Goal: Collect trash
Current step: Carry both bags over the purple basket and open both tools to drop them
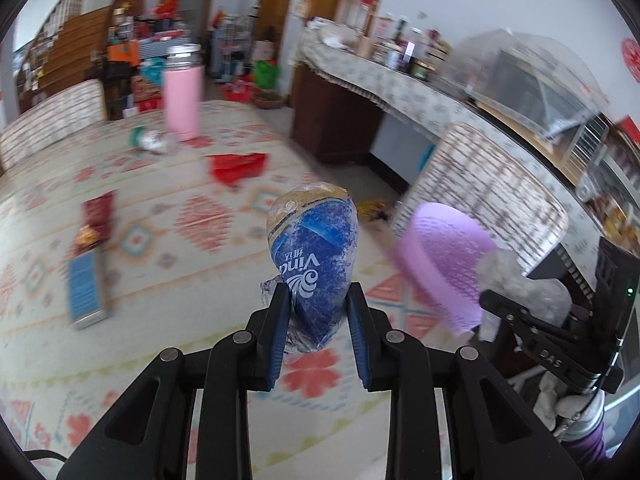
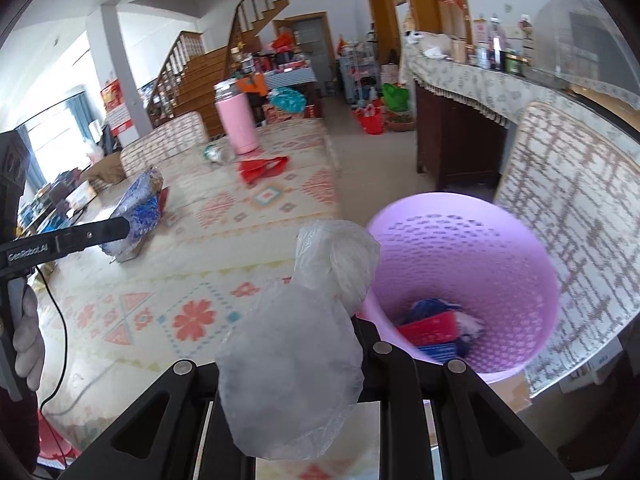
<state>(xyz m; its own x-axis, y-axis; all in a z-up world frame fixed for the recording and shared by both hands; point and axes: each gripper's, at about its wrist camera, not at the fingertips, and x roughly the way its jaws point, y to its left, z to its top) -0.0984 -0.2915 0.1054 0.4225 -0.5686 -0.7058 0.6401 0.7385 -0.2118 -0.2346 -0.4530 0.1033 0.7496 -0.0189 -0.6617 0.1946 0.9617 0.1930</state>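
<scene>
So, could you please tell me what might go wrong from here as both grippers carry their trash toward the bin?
1. The clear crumpled plastic bag hangs loosely over the right gripper and could snag there instead of dropping.
2. The left gripper pinches only the blue tissue wrapper's lower end; it might slip before reaching the purple perforated plastic bin.

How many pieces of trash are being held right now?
2: a blue wrapper in the left gripper, and a clear plastic bag in the right gripper near the purple bin.
</scene>
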